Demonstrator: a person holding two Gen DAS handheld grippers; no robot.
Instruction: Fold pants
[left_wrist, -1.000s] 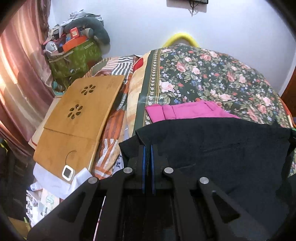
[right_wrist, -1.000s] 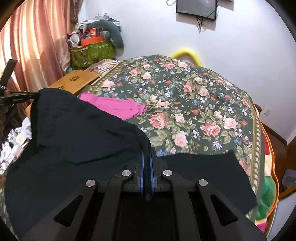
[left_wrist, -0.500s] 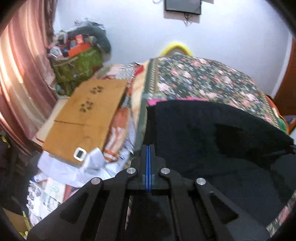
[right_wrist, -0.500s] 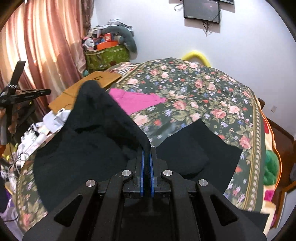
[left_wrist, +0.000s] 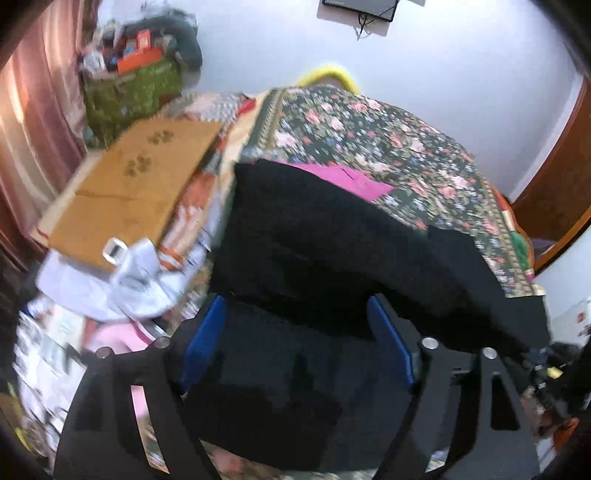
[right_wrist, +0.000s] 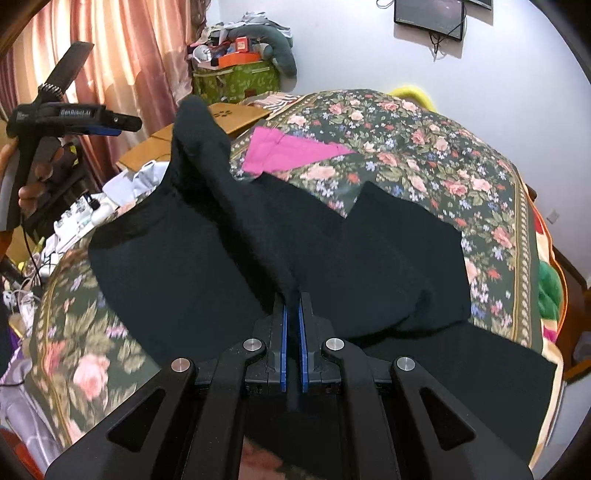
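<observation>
Left gripper (left_wrist: 295, 332), blurred, jaws just opened wide above pants (left_wrist: 332, 240); right gripper (right_wrist: 291, 325) clamped pants; "GenRobot.AI" legible.

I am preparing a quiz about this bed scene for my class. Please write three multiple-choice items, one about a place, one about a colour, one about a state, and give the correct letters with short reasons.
1. Where does the pink garment lie?
A. on the floral bedspread, beyond the black pants
B. on the wooden board
C. inside the green bag

2. What colour are the gripper pads?
A. red
B. blue
C. yellow

3. How is the right gripper?
A. open, empty
B. shut on the black pants
C. shut on the pink garment

Answers:
1 A: it lies flat on the flowers behind the pants.
2 B: blue strips line the fingers.
3 B: black cloth rises from between the pressed pads.
</observation>
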